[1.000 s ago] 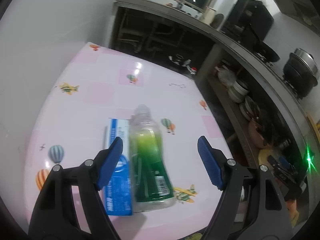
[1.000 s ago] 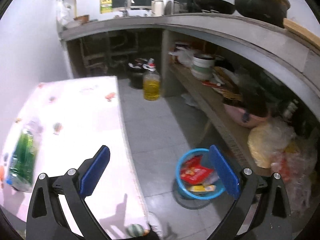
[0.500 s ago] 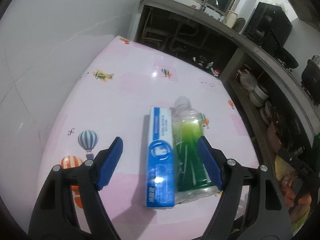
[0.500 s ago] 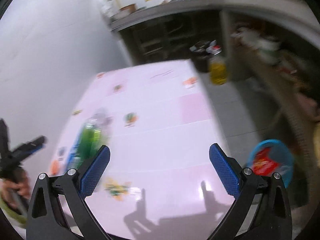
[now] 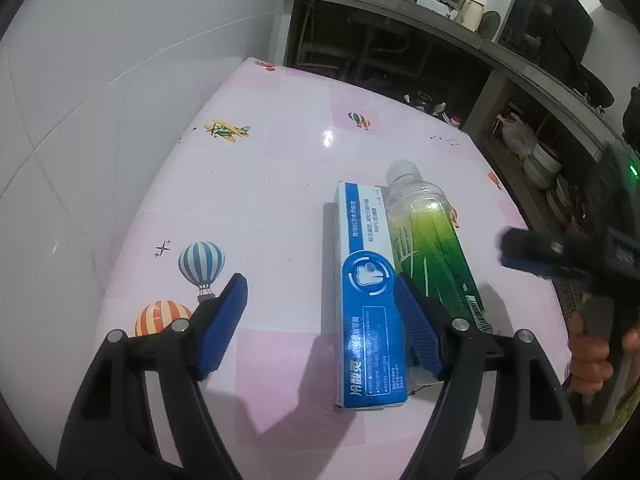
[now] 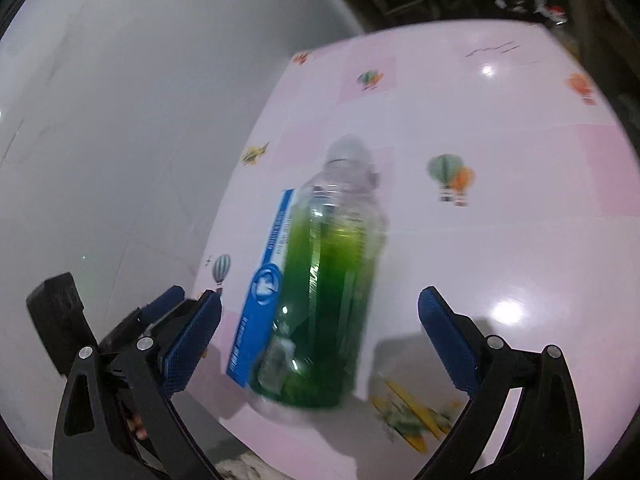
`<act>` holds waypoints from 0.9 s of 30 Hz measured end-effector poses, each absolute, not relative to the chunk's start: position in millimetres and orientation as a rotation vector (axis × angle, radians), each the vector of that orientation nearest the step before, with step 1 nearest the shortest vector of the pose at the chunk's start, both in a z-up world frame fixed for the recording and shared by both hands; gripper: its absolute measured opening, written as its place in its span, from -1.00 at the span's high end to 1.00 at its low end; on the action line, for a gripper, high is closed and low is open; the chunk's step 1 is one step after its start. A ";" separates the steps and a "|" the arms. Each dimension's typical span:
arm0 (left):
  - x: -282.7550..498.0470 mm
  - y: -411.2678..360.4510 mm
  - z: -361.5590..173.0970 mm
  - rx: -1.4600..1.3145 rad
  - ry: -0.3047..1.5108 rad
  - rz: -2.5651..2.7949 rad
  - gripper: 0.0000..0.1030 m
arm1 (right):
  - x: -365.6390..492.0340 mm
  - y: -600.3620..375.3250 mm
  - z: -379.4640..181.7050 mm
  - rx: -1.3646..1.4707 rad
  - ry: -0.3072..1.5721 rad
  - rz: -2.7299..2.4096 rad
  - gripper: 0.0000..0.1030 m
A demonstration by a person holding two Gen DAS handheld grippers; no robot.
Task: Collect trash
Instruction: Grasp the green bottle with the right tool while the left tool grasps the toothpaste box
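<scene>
Left gripper (image 5: 320,328) fingers apart, box (image 5: 368,300) just inside right finger | right gripper (image 6: 320,344) fingers apart, bottle (image 6: 328,292) between them | box and bottle touching, flat on table (image 5: 280,168)

The table (image 5: 280,184) carries a glossy pale-pink and white check printed with striped balloons and yellow aeroplanes. The toothpaste box (image 5: 370,300) is blue and white with white lettering and a tooth emblem. The bottle (image 6: 324,300) is clear plastic with a label grading from yellow-green to dark green. Left gripper (image 5: 320,324) and right gripper (image 6: 320,344): black frames, blue ribbed pads.
</scene>
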State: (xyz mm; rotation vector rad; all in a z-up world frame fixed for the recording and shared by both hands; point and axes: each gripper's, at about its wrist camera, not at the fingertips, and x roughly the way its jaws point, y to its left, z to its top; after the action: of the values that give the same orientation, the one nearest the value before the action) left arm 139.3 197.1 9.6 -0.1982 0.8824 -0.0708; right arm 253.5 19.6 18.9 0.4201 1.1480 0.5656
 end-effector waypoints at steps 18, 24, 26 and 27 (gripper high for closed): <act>174.1 187.3 -3.2 -0.245 0.943 -0.167 -0.35 | 271.8 23.5 -12.3 0.438 1.274 0.558 -0.08; 198.1 169.1 -16.9 -0.206 0.992 -0.189 -0.35 | 251.3 -14.2 -9.1 0.431 1.254 0.505 -0.08; 204.2 161.6 -21.7 -0.170 1.006 -0.188 -0.35 | 244.6 -27.6 -7.5 0.429 1.250 0.485 -0.08; 208.1 157.9 -25.3 -0.148 1.016 -0.181 -0.35 | 240.8 -34.1 -6.7 0.427 1.248 0.475 -0.08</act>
State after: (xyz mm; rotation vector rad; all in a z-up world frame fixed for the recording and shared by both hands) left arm 208.1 157.9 -25.3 -0.1484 1.0155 -0.1814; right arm 240.8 -34.1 -6.7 0.4267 1.2483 0.4750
